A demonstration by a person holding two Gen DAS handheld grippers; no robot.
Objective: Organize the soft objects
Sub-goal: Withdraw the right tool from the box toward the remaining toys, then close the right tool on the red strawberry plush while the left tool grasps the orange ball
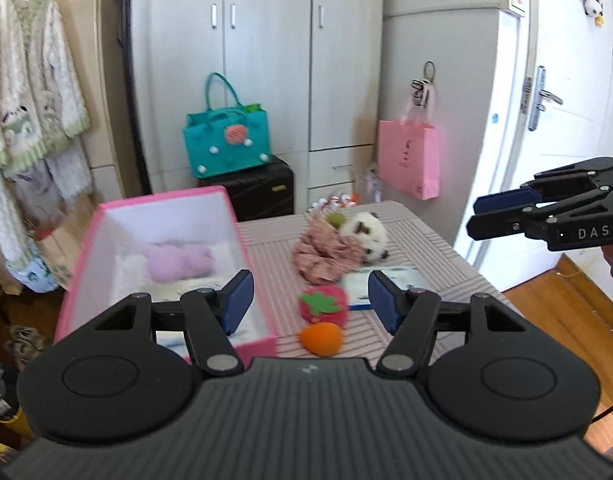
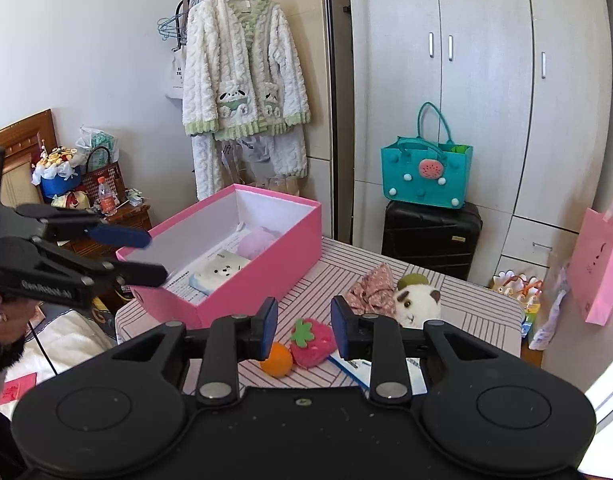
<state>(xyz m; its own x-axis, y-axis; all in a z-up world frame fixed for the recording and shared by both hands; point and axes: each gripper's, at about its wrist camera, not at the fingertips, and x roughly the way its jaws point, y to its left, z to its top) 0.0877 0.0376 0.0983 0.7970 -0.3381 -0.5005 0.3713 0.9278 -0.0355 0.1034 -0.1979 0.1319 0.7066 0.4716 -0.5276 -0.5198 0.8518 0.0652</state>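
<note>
An open pink box point(image 1: 82, 256) stands on the left of the striped table point(image 1: 426, 236), holding a purple plush point(image 1: 178, 262) and a white bear plush point(image 2: 222, 268). Beside it on the table lie a red strawberry plush point(image 1: 324, 304), an orange plush point(image 1: 321, 338), a floral fabric piece point(image 1: 322, 254) and a white-and-brown animal plush point(image 1: 366, 232). My left gripper point(image 1: 309, 284) hovers open over the near table edge with nothing between its pads. My right gripper point(image 2: 304, 306) is open a little, empty, above the strawberry plush point(image 2: 310, 342) and the orange plush point(image 2: 277, 358).
A teal bag point(image 1: 226, 140) sits on a black suitcase point(image 1: 262, 188) behind the table. A pink paper bag point(image 1: 408, 160) hangs on the wardrobe. Fluffy pajamas point(image 2: 242, 68) hang on a rack at left. A white door point(image 1: 554, 80) is on the right, and a booklet point(image 1: 362, 284) lies on the table.
</note>
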